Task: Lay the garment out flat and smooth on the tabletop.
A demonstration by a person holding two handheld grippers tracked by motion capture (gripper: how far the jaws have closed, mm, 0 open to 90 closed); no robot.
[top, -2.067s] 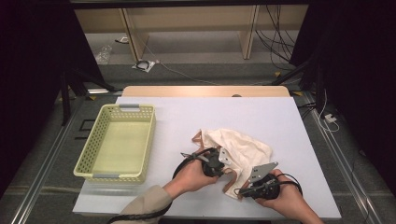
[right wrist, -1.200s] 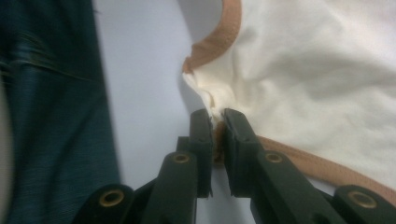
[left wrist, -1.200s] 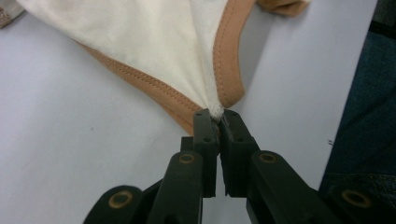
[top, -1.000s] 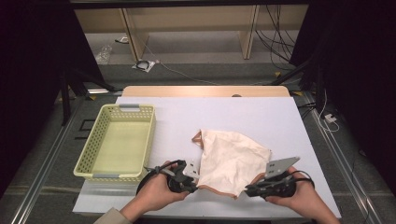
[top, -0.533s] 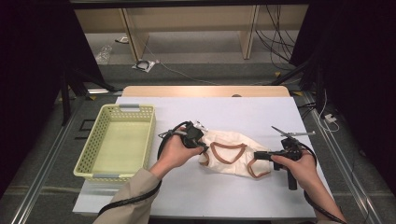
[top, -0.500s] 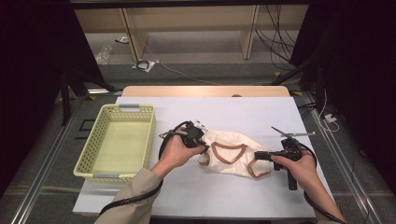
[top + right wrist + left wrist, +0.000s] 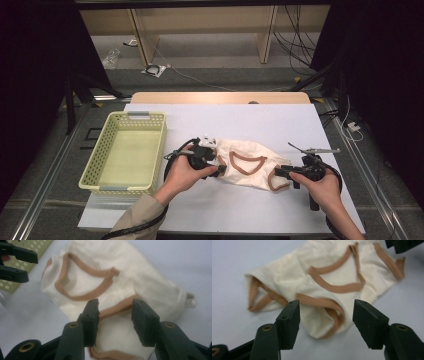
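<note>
Since a second ago both tools, left and right, have just been opening off the folded garment; it lies released mid-table. Light, limp; I'd pinch its brown trim.

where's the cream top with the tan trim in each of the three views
High view: the cream top lies mid-table between the two grippers, right of the yellow basket.
Left gripper view: it spreads across the upper middle, beyond the open jaws.
Right gripper view: it covers the centre, one trimmed edge between the open jaws.
Shared landmark: the tan neckline loop.
</note>
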